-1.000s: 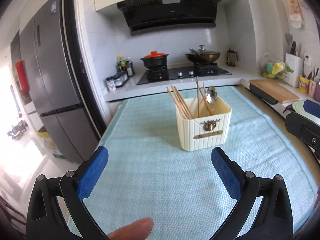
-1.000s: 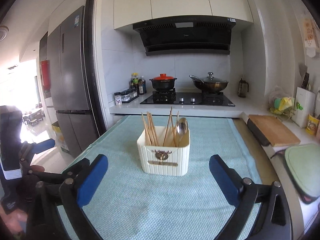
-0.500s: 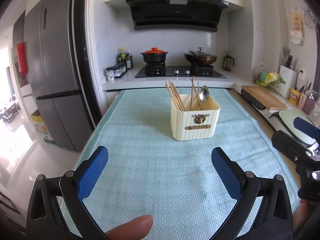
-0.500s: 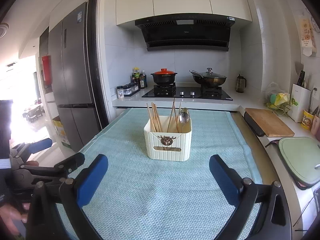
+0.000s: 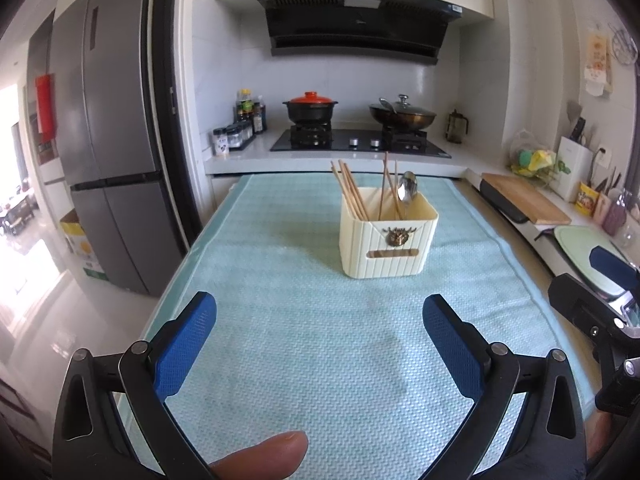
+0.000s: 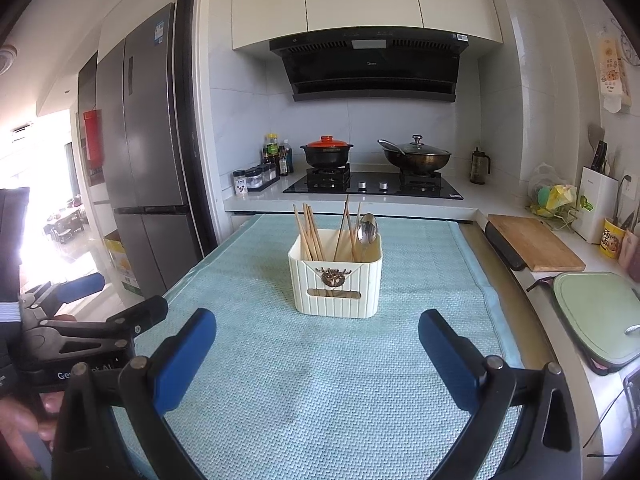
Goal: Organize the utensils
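Blue fingers (image 5: 188, 340) wide apart, holding nothing

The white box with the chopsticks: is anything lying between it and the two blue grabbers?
No. In both wrist views only bare blue-green cloth lies between the box and the open right gripper or left gripper.

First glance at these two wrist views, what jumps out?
A cream utensil holder stands mid-table on a light blue mat, with wooden chopsticks and a metal spoon upright in it. Both the left tongs and the right tongs hang wide open and empty on the near side of it. Behind, a red-lidded pot and a lidded wok sit on the stove.
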### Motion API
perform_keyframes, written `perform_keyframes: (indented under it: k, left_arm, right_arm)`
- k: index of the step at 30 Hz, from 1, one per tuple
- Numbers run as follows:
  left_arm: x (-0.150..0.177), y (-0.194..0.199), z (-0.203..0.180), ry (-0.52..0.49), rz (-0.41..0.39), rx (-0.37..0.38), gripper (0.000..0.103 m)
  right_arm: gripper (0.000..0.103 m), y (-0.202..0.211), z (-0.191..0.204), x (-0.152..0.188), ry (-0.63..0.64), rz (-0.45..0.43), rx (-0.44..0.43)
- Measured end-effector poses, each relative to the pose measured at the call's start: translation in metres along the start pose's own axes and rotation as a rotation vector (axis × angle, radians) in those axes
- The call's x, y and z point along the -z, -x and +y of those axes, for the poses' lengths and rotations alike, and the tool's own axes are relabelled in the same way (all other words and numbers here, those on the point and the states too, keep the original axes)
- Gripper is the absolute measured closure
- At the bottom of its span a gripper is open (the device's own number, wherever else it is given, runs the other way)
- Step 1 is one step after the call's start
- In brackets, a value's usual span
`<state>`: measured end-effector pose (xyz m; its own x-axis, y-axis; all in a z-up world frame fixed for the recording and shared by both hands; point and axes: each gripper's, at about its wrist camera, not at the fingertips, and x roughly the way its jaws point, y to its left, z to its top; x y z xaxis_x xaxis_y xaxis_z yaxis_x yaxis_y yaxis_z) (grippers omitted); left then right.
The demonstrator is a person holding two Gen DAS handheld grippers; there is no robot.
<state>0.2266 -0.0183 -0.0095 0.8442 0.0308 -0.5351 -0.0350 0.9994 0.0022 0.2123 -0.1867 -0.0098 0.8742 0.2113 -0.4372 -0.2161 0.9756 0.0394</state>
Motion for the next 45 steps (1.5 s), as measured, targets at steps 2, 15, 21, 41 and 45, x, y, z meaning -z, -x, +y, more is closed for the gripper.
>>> perform_keyframes:
  k: [2, 15, 21, 41, 45]
  left_arm:
    - [0.000, 0.001, 0.000, 0.002, 0.002, 0.007, 0.000]
    - [0.002, 0.006, -0.002, 0.005, -0.011, 0.020, 0.000]
    - [0.000, 0.007, -0.004, -0.009, -0.022, 0.001, 0.000]
    - [0.001, 0.004, -0.006, -0.026, -0.007, -0.019, 0.000]
    - [0.002, 0.005, -0.007, -0.031, -0.004, -0.024, 0.000]
  right_arm:
    - [0.000, 0.002, -0.002, 0.000, -0.006, -0.010, -0.003]
    - [0.000, 0.003, -0.003, 0.001, -0.013, 0.014, -0.015]
    - [0.000, 0.003, 0.002, 0.000, 0.016, 0.033, -0.002]
    - [0.000, 0.004, 0.006, -0.002, 0.024, 0.050, 0.017]
    - [0.000, 0.005, 0.007, -0.002, 0.028, 0.050, 0.018]
